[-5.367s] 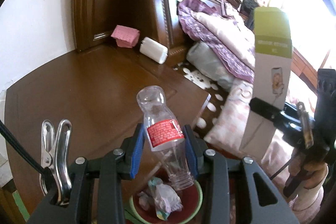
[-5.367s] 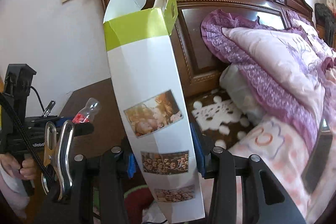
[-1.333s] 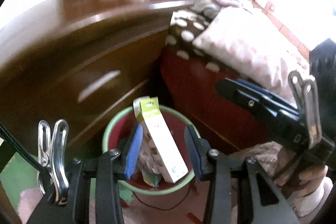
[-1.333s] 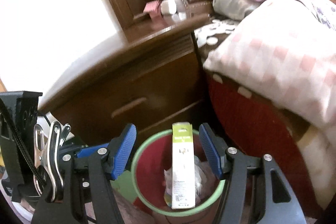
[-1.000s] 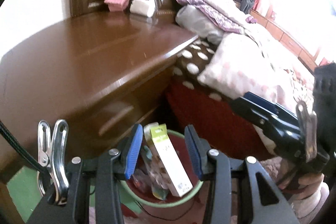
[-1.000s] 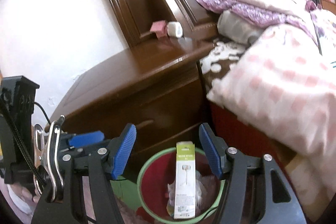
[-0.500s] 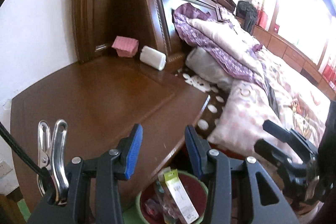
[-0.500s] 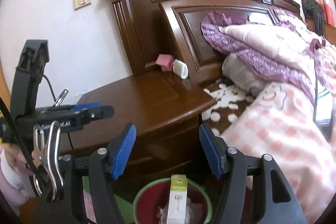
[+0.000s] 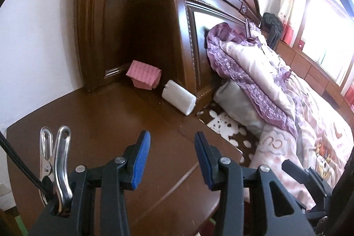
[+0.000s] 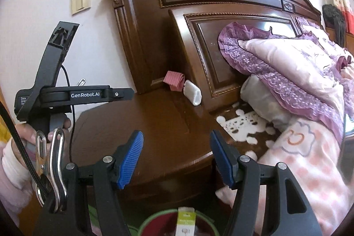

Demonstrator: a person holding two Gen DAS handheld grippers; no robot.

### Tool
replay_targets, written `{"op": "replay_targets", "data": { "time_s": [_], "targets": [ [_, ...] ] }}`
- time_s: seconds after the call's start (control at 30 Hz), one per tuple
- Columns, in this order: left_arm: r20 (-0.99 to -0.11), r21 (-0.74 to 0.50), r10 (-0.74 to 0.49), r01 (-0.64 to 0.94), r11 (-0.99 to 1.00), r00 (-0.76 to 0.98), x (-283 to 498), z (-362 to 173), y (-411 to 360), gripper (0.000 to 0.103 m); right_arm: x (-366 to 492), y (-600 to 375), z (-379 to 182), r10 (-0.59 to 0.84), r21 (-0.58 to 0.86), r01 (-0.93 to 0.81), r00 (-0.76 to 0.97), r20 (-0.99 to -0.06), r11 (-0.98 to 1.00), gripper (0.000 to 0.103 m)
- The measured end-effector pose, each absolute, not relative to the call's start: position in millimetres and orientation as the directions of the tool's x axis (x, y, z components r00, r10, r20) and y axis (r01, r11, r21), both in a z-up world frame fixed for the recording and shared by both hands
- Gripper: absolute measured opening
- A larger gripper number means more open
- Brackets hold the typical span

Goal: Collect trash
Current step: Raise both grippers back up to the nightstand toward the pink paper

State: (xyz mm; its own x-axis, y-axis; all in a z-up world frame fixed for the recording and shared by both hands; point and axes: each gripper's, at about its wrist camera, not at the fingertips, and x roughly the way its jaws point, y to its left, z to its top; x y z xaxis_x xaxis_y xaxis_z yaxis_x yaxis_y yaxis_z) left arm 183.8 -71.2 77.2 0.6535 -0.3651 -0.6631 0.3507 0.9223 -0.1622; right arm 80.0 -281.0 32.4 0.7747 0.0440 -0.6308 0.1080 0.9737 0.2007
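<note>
Left gripper (image 9: 172, 158) jaws parted, empty, above desk (image 9: 106, 125). Right gripper (image 10: 177, 160) jaws wide apart, empty; box (image 10: 186, 222) stands in bin (image 10: 154, 221) below.

1. We are in a home bedroom: a carved dark-wood headboard (image 10: 221, 21) backs a bed (image 9: 309, 129) on the right, heaped with a purple-trimmed quilt (image 9: 250, 68).
2. A matching nightstand (image 9: 110, 125) stands at left; curtained windows (image 9: 320, 21) glow far right.
</note>
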Motion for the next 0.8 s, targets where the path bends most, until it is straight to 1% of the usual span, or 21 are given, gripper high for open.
{"op": "replay_targets", "data": {
  "time_s": [0.33, 0.43, 0.57, 0.67, 0.77, 0.8],
  "targets": [
    [-0.680, -0.131, -0.306, 0.299, 0.945, 0.667, 239, 62, -71, 0.043, 163, -305, -1, 0.031, 0.174, 0.117, 0.741, -0.671, 0.978, 0.064],
    [-0.689, -0.126, -0.294, 0.290, 0.949, 0.663, 252, 54, -71, 0.043, 194, -311, -15, 0.006, 0.136, 0.126, 0.713, -0.702, 0.983, 0.064],
    [-0.696, -0.124, -0.289, 0.286, 0.950, 0.658, 268, 46, -71, 0.043, 230, -320, -33, -0.006, 0.125, 0.148, 0.666, -0.746, 0.981, 0.063],
    [-0.702, -0.100, -0.269, 0.282, 0.954, 0.660, 283, 43, -74, 0.043, 250, -322, -42, -0.014, 0.107, 0.150, 0.641, -0.767, 0.983, 0.063],
    [-0.709, -0.100, -0.257, 0.268, 0.958, 0.657, 299, 40, -74, 0.043, 268, -323, -52, -0.006, 0.104, 0.145, 0.608, -0.794, 0.984, 0.061],
    [-0.711, -0.106, -0.258, 0.263, 0.959, 0.654, 303, 39, -73, 0.043, 272, -323, -54, -0.004, 0.105, 0.145, 0.602, -0.798, 0.984, 0.057]
  ]
}}
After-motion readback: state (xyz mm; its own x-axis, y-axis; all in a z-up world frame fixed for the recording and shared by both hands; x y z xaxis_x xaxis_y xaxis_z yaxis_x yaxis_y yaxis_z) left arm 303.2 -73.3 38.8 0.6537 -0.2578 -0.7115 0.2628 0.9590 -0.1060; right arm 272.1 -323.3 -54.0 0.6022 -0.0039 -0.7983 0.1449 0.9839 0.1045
